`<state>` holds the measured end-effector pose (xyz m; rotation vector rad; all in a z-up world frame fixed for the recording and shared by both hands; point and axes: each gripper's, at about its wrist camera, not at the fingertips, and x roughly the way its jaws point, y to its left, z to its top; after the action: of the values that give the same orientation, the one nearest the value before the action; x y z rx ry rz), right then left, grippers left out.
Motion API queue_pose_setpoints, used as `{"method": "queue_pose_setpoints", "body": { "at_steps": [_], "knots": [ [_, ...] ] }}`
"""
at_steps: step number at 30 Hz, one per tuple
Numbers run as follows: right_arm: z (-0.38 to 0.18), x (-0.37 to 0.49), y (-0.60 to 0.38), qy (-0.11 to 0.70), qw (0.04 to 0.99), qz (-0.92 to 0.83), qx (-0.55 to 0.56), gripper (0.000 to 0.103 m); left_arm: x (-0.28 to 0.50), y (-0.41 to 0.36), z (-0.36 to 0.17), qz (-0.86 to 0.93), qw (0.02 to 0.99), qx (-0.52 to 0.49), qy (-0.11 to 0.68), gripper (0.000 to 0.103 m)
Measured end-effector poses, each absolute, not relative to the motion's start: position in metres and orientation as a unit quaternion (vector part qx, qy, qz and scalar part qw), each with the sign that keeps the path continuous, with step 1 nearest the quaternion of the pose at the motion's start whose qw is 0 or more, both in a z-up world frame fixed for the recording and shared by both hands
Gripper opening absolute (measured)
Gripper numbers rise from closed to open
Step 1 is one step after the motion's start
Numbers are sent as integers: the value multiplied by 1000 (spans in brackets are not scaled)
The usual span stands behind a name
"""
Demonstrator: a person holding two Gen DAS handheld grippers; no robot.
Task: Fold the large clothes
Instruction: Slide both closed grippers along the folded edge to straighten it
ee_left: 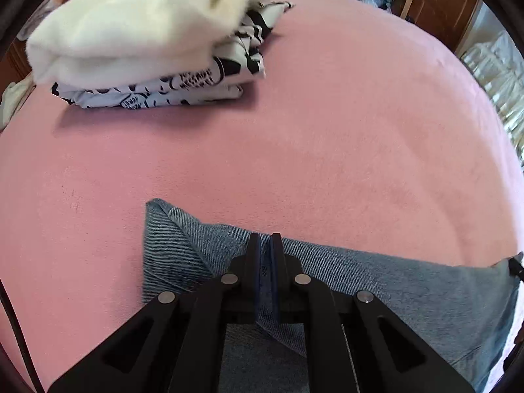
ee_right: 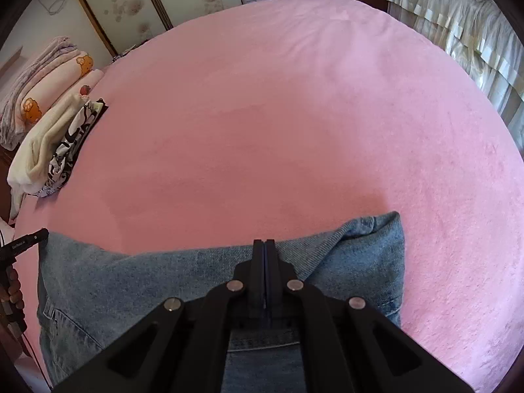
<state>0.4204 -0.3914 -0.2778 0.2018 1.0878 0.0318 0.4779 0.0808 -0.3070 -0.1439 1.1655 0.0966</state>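
A folded pair of blue denim jeans [ee_left: 344,271] is laid on the pink bed cover [ee_left: 294,131], its long axis running left to right across both wrist views, along the near edge of the bed. The left gripper [ee_left: 266,240] is clamped on the far folded edge of the denim near its left end, the fingers almost together with fabric between them. The right gripper [ee_right: 264,245] is pinched fully together on the same edge near the right end. A stack of folded clothes [ee_left: 147,49] is seen well apart, at the far left.
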Motion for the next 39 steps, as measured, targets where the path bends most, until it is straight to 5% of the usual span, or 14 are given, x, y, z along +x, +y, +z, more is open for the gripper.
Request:
{"method": "queue_pose_setpoints", "body": {
  "at_steps": [23,39],
  "knots": [
    [-301,411,-450,488,852,-13,192,0,484,108,-330,49,833,-95,543,2],
    [-261,405,-428,496,857,-24,137,0,478,108,-294,72,841,-85,529,6]
  ]
}}
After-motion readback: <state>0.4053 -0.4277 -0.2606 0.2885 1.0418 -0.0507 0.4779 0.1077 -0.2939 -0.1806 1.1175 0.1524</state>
